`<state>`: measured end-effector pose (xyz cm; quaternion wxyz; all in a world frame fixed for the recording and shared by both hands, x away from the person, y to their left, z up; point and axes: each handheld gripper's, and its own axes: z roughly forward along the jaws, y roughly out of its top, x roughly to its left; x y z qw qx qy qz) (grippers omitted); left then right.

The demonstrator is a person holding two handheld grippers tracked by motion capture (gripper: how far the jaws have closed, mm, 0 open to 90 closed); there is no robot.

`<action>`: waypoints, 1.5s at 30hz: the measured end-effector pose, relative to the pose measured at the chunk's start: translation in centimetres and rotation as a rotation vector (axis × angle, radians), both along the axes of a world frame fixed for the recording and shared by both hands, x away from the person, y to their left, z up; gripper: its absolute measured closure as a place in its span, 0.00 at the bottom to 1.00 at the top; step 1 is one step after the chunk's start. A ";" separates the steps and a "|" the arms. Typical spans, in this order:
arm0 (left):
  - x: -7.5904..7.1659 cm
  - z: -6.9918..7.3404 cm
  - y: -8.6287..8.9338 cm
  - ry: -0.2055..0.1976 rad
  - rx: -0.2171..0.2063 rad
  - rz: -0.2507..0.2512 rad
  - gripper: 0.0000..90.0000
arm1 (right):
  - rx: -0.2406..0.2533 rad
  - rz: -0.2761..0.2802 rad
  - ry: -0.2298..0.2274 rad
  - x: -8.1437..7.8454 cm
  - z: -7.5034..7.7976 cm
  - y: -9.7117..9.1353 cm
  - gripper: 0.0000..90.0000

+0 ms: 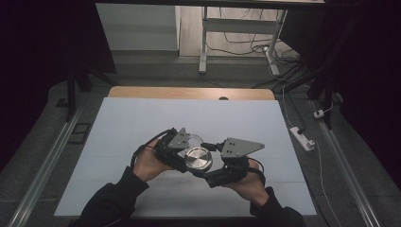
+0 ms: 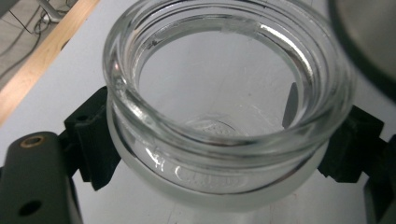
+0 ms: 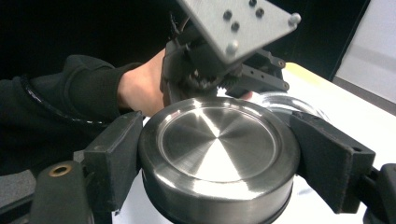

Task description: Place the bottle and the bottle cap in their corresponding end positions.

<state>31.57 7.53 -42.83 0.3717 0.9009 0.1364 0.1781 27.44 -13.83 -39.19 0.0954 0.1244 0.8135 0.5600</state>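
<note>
Left tool (image 2: pixel 219 154) squeezing glass jar (image 2: pixel 224 112) by neck — mouth open, facing up. Right tool (image 3: pixel 219 158) squeezing round metal lid (image 3: pixel 218 154) by rim, holding it just beside jar, both above white table (image 1: pixel 142 123). Step looking like lid going onto jar. Doing it well — keeping lid flat, lining it over mouth, lowering slowly, not tipping jar.

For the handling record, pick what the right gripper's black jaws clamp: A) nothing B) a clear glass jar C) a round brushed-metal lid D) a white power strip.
C: in the right gripper view, the right gripper has both jaws pressed against the sides of the round brushed-metal lid.
</note>
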 end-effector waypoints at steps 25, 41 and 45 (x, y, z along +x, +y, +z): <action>2.0 -0.3 1.0 0.069 -0.116 0.055 0.17 | 0.023 0.034 0.017 -1.2 -0.2 0.5 0.22; 4.2 -1.2 0.4 0.109 -0.145 0.081 0.17 | 0.010 0.042 0.033 -1.6 -1.7 0.0 0.22; 4.6 -1.5 0.2 0.114 -0.154 0.087 0.17 | 0.006 0.039 0.044 -1.7 -2.4 -0.2 0.22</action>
